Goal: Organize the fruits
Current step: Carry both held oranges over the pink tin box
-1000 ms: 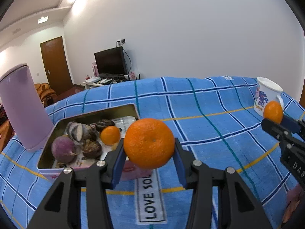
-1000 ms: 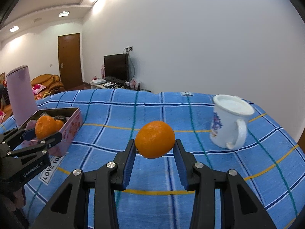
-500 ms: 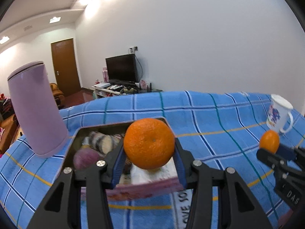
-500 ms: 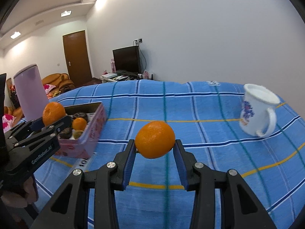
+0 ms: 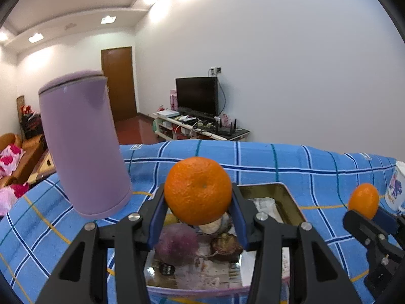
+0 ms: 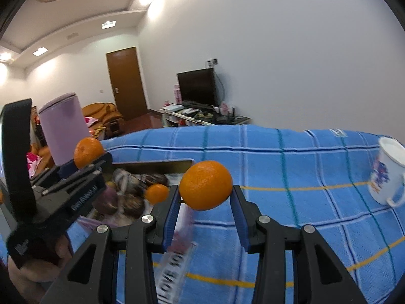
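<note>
Both jaws are clenched on fruit: the left gripper (image 5: 198,211) clamps an orange (image 5: 198,190) above the open tin (image 5: 283,192), the right gripper (image 6: 205,209) pinches a second orange (image 6: 205,185) beside the tin's near wall, over the blue checked cloth (image 6: 291,167).

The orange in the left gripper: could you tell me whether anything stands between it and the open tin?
Nothing visible does. The orange in the left gripper hangs over the tin, whose fruit lies low.

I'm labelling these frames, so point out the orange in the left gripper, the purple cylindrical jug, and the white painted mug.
Round orange in left gripper (image 5: 198,190), left wrist view, front peel.
Purple cylindrical jug (image 5: 81,149), left wrist view, side wall.
White painted mug (image 6: 387,174), right wrist view, outer side.
</note>
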Demonstrator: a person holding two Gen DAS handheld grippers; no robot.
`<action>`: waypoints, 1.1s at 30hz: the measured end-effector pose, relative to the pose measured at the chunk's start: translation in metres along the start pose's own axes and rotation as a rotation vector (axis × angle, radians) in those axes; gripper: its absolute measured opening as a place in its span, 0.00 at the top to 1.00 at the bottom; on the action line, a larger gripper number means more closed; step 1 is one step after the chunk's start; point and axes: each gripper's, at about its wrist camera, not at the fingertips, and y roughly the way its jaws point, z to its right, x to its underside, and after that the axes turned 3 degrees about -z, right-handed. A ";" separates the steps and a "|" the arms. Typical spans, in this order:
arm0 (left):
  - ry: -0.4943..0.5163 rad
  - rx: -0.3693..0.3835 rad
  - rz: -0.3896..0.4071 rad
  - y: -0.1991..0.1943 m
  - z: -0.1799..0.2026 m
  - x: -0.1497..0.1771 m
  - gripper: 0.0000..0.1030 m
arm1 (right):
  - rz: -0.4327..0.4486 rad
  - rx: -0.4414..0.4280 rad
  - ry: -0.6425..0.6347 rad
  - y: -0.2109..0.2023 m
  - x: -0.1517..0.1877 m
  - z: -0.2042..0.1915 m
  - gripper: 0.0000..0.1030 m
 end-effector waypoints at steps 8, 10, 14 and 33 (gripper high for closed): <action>0.007 -0.088 -0.016 0.016 -0.012 0.002 0.53 | 0.010 -0.031 0.005 0.031 -0.016 -0.023 0.59; 0.005 -0.106 -0.025 0.019 -0.015 0.003 0.53 | 0.005 -0.030 0.017 0.040 -0.019 -0.024 0.59; 0.005 -0.109 -0.040 0.024 -0.017 0.003 0.53 | 0.011 -0.012 -0.004 0.052 -0.025 -0.032 0.59; 0.064 -0.114 -0.089 0.036 -0.001 0.011 0.53 | -0.112 0.009 -0.033 0.103 -0.020 -0.032 0.58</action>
